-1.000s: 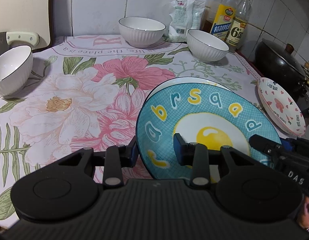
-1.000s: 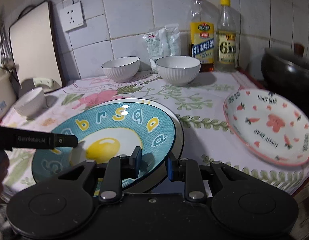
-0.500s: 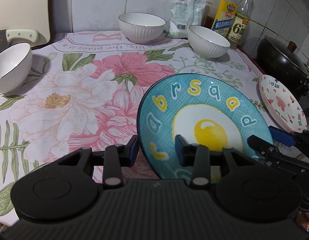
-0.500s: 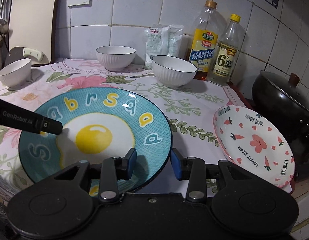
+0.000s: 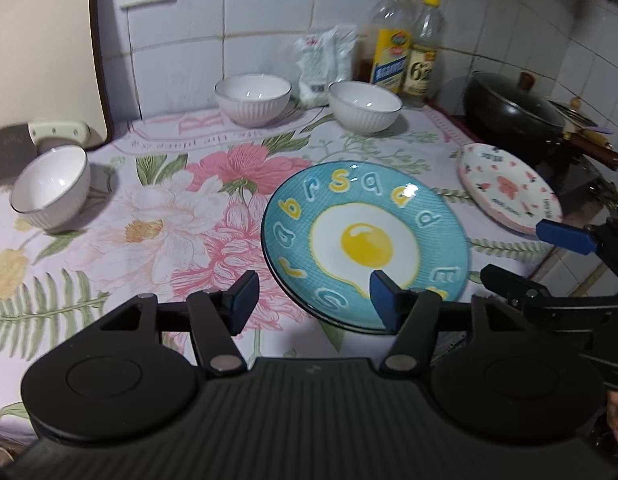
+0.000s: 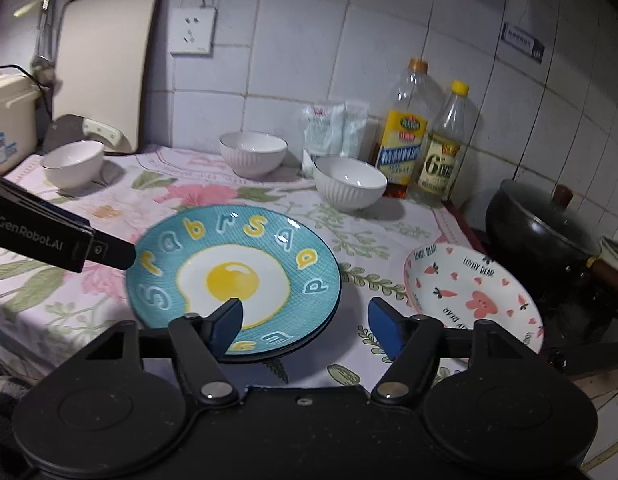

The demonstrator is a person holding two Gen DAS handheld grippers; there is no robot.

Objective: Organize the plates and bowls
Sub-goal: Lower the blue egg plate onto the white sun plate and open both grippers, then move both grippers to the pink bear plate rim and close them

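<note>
Counter stock: blue egg plate (image 5: 365,240) on flowered cloth (image 5: 149,216), stacked over a second plate, mostly hidden.
Left of it, one bowl (image 5: 51,192); behind, two bowls (image 5: 253,98), packet, bottles (image 5: 389,58); right, pink plate (image 5: 509,188), partly cut off, wok (image 5: 513,112). Left gripper (image 5: 313,300) and right gripper (image 6: 305,324) jaws just opened, empty.

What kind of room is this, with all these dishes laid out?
Most likely a home kitchen counter. A tiled wall rises behind a flowered cloth, cooking oil bottles stand at the back, and a lidded black wok sits to the right, beside plates and bowls.
</note>
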